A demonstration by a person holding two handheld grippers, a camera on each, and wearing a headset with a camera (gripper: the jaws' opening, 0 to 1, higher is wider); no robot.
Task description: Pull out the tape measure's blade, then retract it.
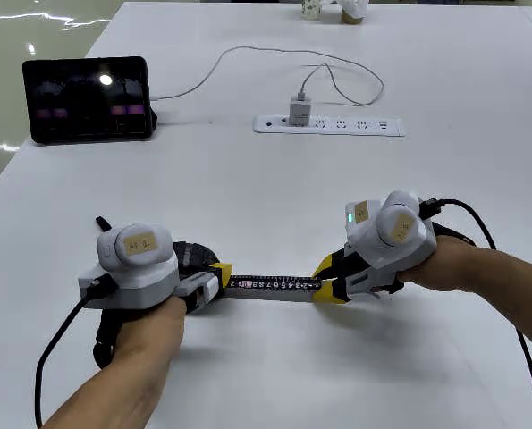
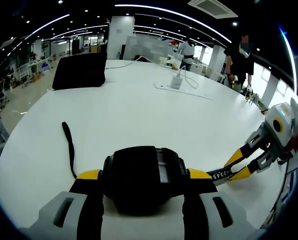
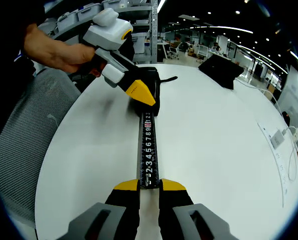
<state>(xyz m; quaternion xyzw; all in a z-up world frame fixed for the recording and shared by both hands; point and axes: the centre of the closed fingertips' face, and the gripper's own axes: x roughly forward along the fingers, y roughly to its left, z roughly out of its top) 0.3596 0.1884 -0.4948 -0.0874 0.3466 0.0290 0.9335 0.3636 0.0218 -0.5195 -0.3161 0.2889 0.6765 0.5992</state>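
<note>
White and matt, the bench (image 1: 274, 192) runs long and broad, with rounded corners. Low on it lies the tape measure (image 2: 143, 170), a black case gripped across its sides by the left tool (image 1: 214, 279), whose yellow-tipped jaws stand apart by the width of the case and press on it. A black strap (image 2: 68, 145) trails from the case over the bench top.

From the case the blade (image 3: 149, 145) lies flat on the surface, dark with pale numerals, pulled out a short way. Its free end sits between the jaws of the right tool (image 3: 149, 187), which are drawn narrow and pinch it. A hand (image 1: 449, 264) holds that tool, and another hand (image 1: 149, 335) holds the left one.

Further up the bench a dark tablet (image 1: 88, 98) stands propped, its screen dim with a few coloured tiles. Well apart to its right lies a white power strip (image 1: 328, 125) with a charger (image 1: 300, 112) plugged in, and a thin white cable (image 1: 239, 54) loops between tablet and charger.

Beside the bench stands a grey mesh chair (image 3: 23, 150). The room is a large open hall with a dark ceiling crossed by light strips (image 2: 154, 9) and small spots, shelving with pale bins (image 3: 86, 15), and rows of desks beyond. Two people (image 2: 189, 50) stand past the bench's far end. A glossy floor (image 1: 33, 27) mirrors the lamps.
</note>
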